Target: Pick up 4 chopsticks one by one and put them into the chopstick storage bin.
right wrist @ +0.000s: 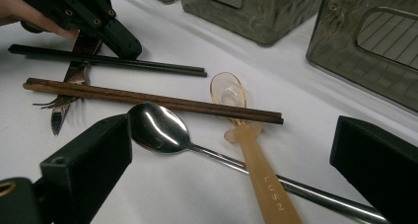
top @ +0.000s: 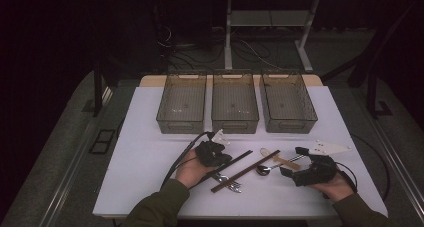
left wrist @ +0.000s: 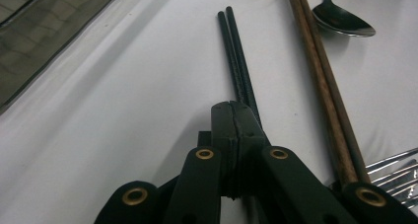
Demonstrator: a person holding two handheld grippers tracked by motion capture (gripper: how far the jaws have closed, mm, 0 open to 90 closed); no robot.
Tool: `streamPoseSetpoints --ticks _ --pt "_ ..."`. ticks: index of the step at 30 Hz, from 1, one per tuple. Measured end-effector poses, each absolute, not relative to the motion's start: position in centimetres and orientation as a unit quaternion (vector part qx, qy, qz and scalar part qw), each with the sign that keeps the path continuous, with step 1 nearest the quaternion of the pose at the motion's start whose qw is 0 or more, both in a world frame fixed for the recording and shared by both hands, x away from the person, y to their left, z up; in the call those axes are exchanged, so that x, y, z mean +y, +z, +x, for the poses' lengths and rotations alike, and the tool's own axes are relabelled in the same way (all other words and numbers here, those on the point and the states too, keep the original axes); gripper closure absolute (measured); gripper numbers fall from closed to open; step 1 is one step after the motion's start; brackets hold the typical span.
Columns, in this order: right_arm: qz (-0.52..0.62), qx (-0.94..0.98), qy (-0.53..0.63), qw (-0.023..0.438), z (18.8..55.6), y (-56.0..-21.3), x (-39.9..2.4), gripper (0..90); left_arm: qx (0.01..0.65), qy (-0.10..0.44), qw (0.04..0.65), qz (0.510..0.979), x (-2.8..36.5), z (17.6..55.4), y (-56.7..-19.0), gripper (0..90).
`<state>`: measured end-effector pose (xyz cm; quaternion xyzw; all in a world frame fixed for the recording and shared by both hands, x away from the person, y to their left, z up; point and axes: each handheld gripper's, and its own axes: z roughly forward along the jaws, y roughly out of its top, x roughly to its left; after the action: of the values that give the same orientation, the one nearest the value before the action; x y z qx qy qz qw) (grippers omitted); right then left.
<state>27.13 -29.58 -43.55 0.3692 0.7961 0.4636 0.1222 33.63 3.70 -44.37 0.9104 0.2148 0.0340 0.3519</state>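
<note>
Left gripper view: left tool (left wrist: 235, 116) pinches thin black chopstick pair (left wrist: 237, 56) beside brown wooden chopsticks (left wrist: 323, 81); lift both sticks level. Right tool (right wrist: 231, 165) spread.

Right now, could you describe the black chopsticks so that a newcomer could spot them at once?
On the white table, in front of the three grey bins, cutlery lies between the person's hands. The black chopsticks are the leftmost pair, with the left gripper shut on them. The brown chopsticks beside them are wooden and lighter.

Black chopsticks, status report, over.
Left hand-held gripper shut on the black chopsticks, still on the table. Right hand-held gripper open over the metal spoon. Brown chopsticks lie close alongside.
</note>
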Motion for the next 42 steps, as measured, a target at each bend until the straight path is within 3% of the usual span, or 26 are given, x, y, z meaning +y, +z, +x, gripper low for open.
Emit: streamPoseSetpoints --ticks 13,19,28,42 --pt "0.369 0.796 0.464 0.122 27.1 -43.5 -29.6 2.4 0.189 0.013 0.356 0.915 3.6 33.6 -44.4 89.1" --pt "0.369 0.796 0.464 0.122 27.1 -43.5 -29.6 2.3 0.203 0.013 0.377 0.904 4.9 33.5 -43.5 78.5" --pt "0.369 0.797 0.462 0.122 27.2 -43.6 -29.5 2.4 0.228 0.019 0.417 0.88 9.3 32.4 -42.2 54.0" --pt "0.371 0.797 0.462 0.116 27.0 -43.8 -29.0 2.4 0.257 0.038 0.457 0.851 13.4 30.1 -41.8 38.7"
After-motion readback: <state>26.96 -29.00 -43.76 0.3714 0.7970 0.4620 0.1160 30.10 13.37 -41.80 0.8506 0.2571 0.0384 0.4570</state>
